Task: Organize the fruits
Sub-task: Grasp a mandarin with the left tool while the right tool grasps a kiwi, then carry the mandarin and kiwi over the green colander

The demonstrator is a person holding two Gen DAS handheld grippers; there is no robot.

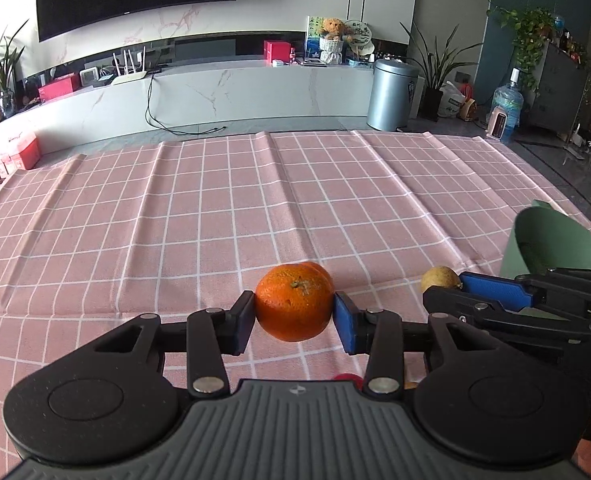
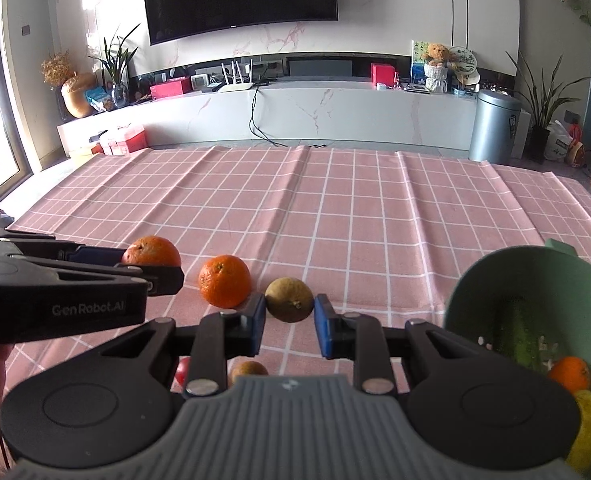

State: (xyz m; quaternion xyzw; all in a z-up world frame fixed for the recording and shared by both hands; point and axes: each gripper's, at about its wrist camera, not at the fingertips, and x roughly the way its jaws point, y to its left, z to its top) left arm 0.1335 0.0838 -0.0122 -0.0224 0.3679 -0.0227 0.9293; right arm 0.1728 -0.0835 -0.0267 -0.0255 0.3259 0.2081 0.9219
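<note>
Both hand-held grippers clamp fruit: orange [image 1: 294,307], lemon [image 2: 289,299].

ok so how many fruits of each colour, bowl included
orange fruits: 3
yellow-brown fruits: 2
red fruit: 1
yellow fruit: 1
green item, kind unclear: 1
total: 8
</note>
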